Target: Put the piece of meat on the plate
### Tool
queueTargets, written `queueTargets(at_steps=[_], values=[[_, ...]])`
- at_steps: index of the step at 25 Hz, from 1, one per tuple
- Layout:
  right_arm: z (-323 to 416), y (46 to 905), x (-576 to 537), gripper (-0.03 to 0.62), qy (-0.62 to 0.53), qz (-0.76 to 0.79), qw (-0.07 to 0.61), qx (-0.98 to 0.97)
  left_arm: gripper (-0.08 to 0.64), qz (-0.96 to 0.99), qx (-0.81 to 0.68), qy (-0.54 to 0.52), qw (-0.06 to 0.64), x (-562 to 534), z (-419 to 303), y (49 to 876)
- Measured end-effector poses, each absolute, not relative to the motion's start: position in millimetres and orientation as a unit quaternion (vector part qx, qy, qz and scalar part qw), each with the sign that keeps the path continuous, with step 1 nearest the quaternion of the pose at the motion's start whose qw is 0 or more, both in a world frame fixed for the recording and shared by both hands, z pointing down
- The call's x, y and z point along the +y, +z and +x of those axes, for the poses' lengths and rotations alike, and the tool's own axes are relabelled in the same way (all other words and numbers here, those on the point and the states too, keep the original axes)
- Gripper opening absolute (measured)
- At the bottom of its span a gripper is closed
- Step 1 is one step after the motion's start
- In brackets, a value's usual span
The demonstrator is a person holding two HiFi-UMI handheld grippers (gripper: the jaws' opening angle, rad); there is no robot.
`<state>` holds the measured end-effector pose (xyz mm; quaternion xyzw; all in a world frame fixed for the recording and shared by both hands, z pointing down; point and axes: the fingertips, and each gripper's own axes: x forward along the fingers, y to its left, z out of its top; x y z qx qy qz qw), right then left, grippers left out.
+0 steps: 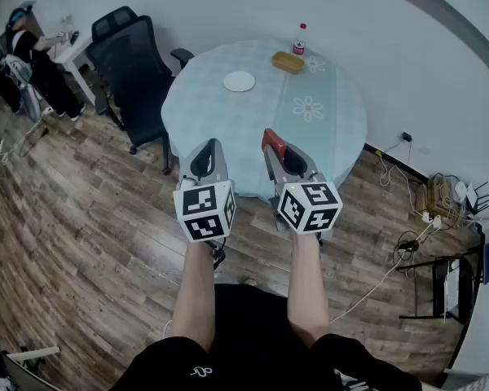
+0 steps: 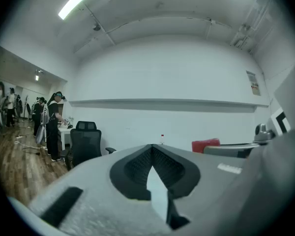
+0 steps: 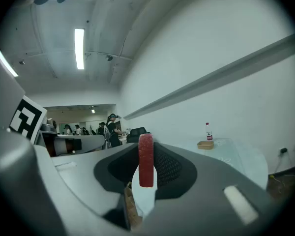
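Observation:
The piece of meat [image 1: 271,141] is a flat red slab standing on edge between the jaws of my right gripper [image 1: 275,150], which is shut on it. The right gripper view shows the meat [image 3: 146,159] sticking up past the jaw tips of the right gripper [image 3: 146,149]. My left gripper [image 1: 209,148] is held level beside it, shut with nothing in it; its jaws meet at the left gripper's tip [image 2: 151,148]. The white plate [image 1: 239,81] lies on the round table [image 1: 228,120] with a pale blue cloth, well ahead of both grippers. Both grippers are short of the table's near edge.
A tan tray [image 1: 288,62] and a red-capped bottle [image 1: 300,39] stand at the table's far side. A black office chair [image 1: 134,63] is at the table's left. People stand by a desk [image 1: 33,55] at far left. Cables and a power strip [image 1: 428,210] lie at right.

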<state>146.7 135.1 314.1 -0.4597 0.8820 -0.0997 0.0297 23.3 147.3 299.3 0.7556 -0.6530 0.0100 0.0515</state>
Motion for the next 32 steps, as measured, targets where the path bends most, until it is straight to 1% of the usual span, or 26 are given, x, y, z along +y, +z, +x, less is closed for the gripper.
queueTargets(at_steps=[8, 18, 25, 29, 32], values=[[152, 309, 139, 0.1, -0.112, -0.451, 0.041, 0.885, -0.002, 0.757, -0.652, 0.013, 0.047, 154, 25, 293], [151, 353, 97, 0.098, -0.135, -0.46, 0.003, 0.877, -0.002, 0.756, -0.649, 0.022, 0.087, 109, 18, 339], [147, 408, 3, 0.098, -0.174, -0.492, -0.025, 0.852, -0.002, 0.77, -0.624, 0.054, 0.12, 12, 10, 396], [125, 428, -72, 0.1, -0.206, -0.501, -0.026, 0.84, -0.002, 0.775, -0.609, 0.082, 0.147, -66, -7, 420], [98, 446, -132, 0.1, -0.226, -0.501, -0.04, 0.835, -0.002, 0.775, -0.599, 0.102, 0.171, -130, -30, 439]])
